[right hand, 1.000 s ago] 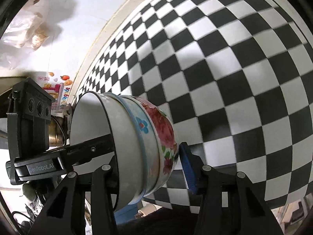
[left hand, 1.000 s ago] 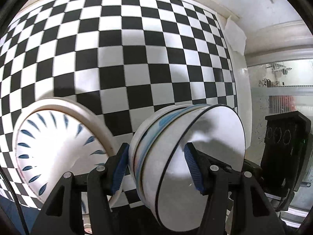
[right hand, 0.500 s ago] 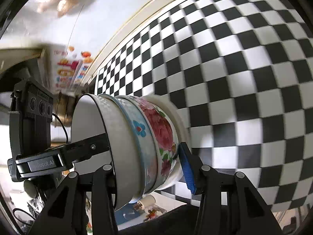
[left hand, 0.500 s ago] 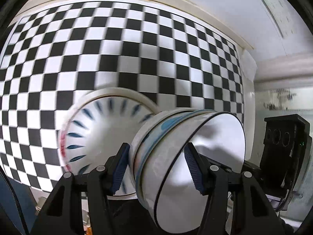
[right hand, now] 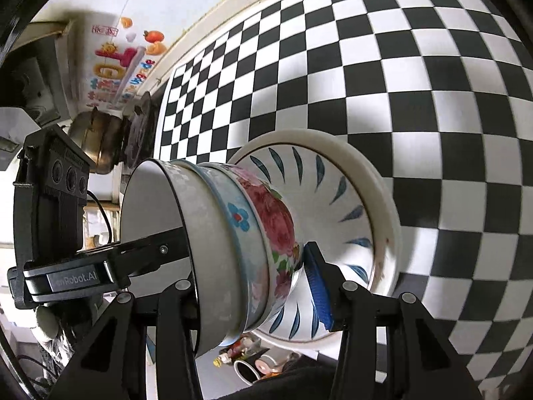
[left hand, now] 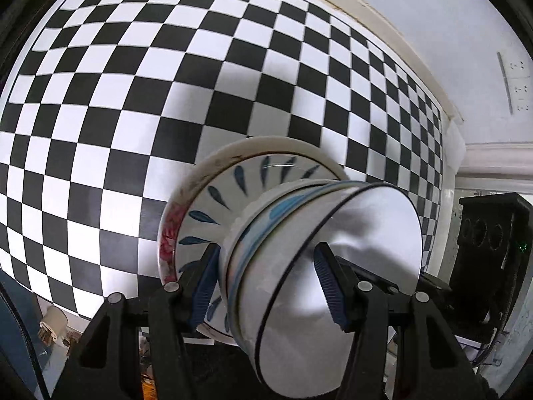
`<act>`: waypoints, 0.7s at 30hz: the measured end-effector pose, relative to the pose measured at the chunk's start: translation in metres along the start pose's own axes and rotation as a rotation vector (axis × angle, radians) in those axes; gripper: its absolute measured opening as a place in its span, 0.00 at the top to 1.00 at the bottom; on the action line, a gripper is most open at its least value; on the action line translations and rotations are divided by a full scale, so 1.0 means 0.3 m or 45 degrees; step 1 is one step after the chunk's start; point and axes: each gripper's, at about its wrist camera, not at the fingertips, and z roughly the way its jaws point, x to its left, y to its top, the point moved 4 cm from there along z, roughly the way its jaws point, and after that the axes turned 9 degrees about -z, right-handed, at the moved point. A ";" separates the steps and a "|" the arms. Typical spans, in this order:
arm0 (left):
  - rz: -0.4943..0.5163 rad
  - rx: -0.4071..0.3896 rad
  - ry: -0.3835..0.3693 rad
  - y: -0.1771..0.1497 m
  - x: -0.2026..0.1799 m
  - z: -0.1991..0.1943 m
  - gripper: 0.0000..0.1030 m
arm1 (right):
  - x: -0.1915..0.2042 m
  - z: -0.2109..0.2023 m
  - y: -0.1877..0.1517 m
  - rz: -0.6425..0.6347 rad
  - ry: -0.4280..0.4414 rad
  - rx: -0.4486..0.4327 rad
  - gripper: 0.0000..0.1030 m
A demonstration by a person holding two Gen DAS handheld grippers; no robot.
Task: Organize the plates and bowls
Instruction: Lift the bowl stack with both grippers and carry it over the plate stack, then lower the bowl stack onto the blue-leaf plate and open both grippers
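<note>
A nested stack of bowls (left hand: pixel 319 266) hangs tipped over the checkered table (left hand: pixel 133 83): the innermost bowl (right hand: pixel 153 220) is plain white with a thin dark rim, the next has a blue flower, the outer one (right hand: pixel 276 220) carries pink roses. Just beyond its base lies a stack of plates (right hand: pixel 336 180), the top one white with blue teardrop strokes, nested in a thicker cream plate.

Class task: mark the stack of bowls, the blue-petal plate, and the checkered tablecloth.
stack of bowls (right hand: pixel 266 220), right wrist view, on the rose-patterned outer wall.
blue-petal plate (right hand: pixel 336 183), right wrist view, on its inner slope.
checkered tablecloth (left hand: pixel 133 100), left wrist view, on a bare patch.
</note>
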 end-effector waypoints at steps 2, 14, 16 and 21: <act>-0.009 0.010 -0.008 0.003 0.012 0.013 0.48 | -0.003 0.026 0.009 0.001 -0.012 0.014 0.52; -0.006 0.023 -0.002 0.016 0.021 0.047 0.48 | -0.025 0.059 0.025 -0.003 -0.058 0.040 0.54; -0.003 0.024 0.000 0.016 0.023 0.047 0.48 | -0.028 0.057 0.029 -0.005 -0.058 0.038 0.54; 0.008 0.025 0.015 0.016 0.014 0.046 0.48 | -0.032 0.049 0.036 -0.006 -0.066 0.035 0.56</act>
